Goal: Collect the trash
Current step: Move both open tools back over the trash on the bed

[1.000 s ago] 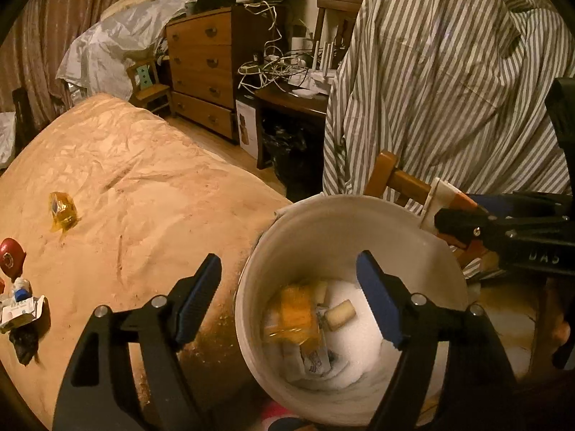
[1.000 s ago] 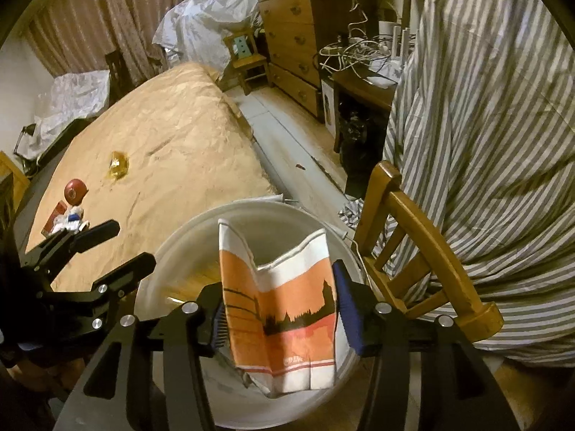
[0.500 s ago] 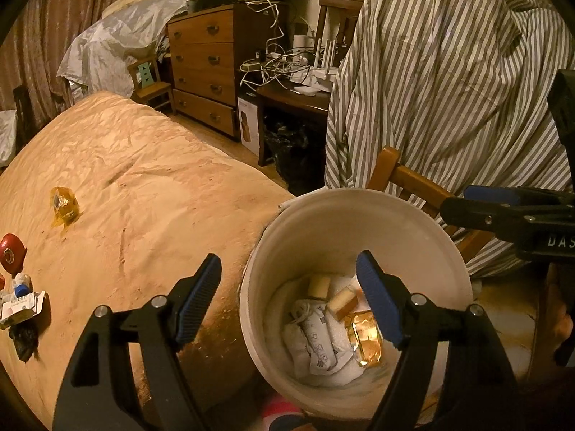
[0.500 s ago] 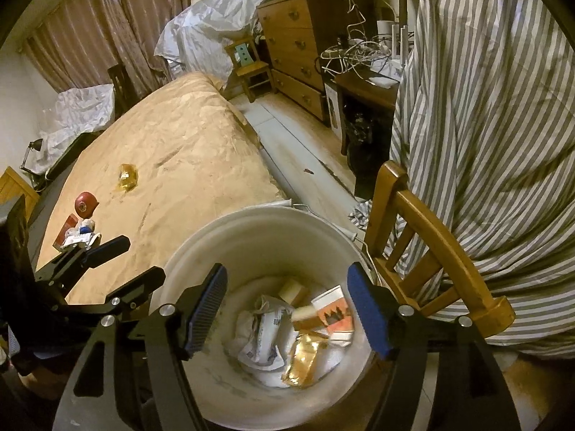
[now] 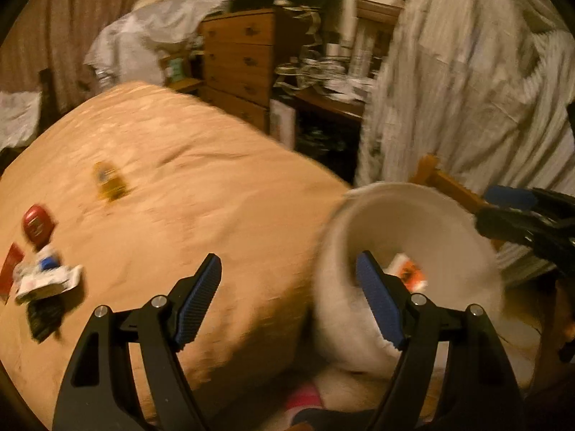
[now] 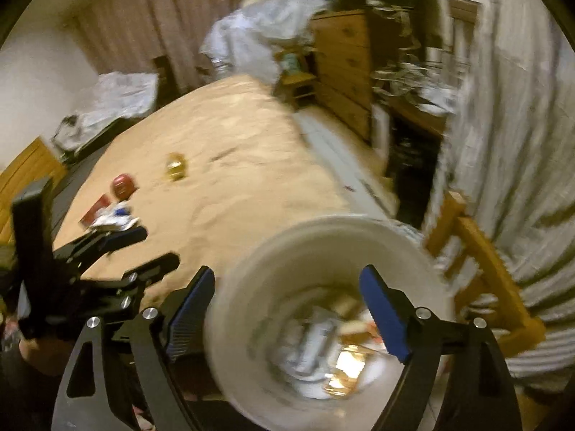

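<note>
A white bucket [image 5: 406, 215] [image 6: 323, 240] stands beside the bed, holding wrappers and the orange-and-white packet [image 5: 409, 271]. My right gripper [image 6: 287, 312] hangs over the bucket, its jaws opening, nothing between them. My left gripper [image 5: 287, 298] is open and empty, over the bed's near edge just left of the bucket. On the bedspread lie a yellow wrapper [image 5: 109, 181] [image 6: 176, 167], a red round thing [image 5: 36, 224] [image 6: 122, 185] and a pile of white and dark wrappers [image 5: 46, 282] [image 6: 113, 219].
The tan bedspread [image 5: 201, 194] fills the left. A wooden chair [image 6: 481, 269] draped in striped cloth [image 6: 510, 136] stands right of the bucket. A chest of drawers [image 5: 244, 57] and a cluttered desk [image 5: 323, 86] are behind. The views are blurred.
The right gripper opened and dropped the orange-and-white packet into the bucket. Both grippers then swung left, toward the bed; the bucket now sits further right in both views.
</note>
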Demonstrator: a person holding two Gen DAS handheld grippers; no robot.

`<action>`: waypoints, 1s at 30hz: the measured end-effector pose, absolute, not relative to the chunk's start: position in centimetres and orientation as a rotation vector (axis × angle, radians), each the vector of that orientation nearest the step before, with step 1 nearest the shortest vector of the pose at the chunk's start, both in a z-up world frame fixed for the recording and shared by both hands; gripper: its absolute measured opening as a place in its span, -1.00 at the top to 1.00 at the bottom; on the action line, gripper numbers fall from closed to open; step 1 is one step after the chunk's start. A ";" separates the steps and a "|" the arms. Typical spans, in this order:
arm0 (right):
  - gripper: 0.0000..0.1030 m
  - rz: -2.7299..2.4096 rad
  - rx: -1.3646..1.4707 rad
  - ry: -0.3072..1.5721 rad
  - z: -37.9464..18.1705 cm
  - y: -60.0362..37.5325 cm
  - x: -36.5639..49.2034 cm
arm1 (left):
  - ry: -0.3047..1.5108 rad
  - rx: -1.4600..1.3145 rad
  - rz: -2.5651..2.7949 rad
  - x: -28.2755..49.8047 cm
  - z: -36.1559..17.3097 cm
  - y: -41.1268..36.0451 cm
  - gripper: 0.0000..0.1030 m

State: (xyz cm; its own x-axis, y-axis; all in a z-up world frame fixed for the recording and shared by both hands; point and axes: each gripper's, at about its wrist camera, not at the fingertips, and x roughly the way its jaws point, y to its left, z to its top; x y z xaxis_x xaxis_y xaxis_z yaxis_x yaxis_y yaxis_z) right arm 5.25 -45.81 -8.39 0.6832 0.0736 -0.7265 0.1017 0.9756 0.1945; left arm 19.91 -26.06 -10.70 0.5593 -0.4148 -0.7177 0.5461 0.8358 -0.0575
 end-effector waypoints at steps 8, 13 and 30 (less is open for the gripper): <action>-0.63 0.186 0.117 0.855 -10.6 -34.6 10.4 | 0.855 0.085 -0.369 23.9 -13.6 -12.2 -0.44; -0.64 0.283 0.121 0.896 -12.5 -29.7 12.8 | 0.853 0.136 -0.299 25.6 -15.8 -2.4 -0.44; -0.71 0.399 0.098 0.997 -18.0 -21.4 17.2 | 0.931 0.254 -0.465 31.3 -21.1 4.6 -0.33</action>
State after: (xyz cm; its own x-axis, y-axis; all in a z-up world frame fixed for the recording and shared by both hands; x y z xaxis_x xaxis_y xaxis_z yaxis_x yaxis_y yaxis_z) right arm 17.24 -21.41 -18.00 0.4770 0.3698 -0.7973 -0.2815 0.9237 0.2599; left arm 31.35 4.59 -21.09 0.5083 -0.2737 -0.8165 0.4884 0.8725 0.0116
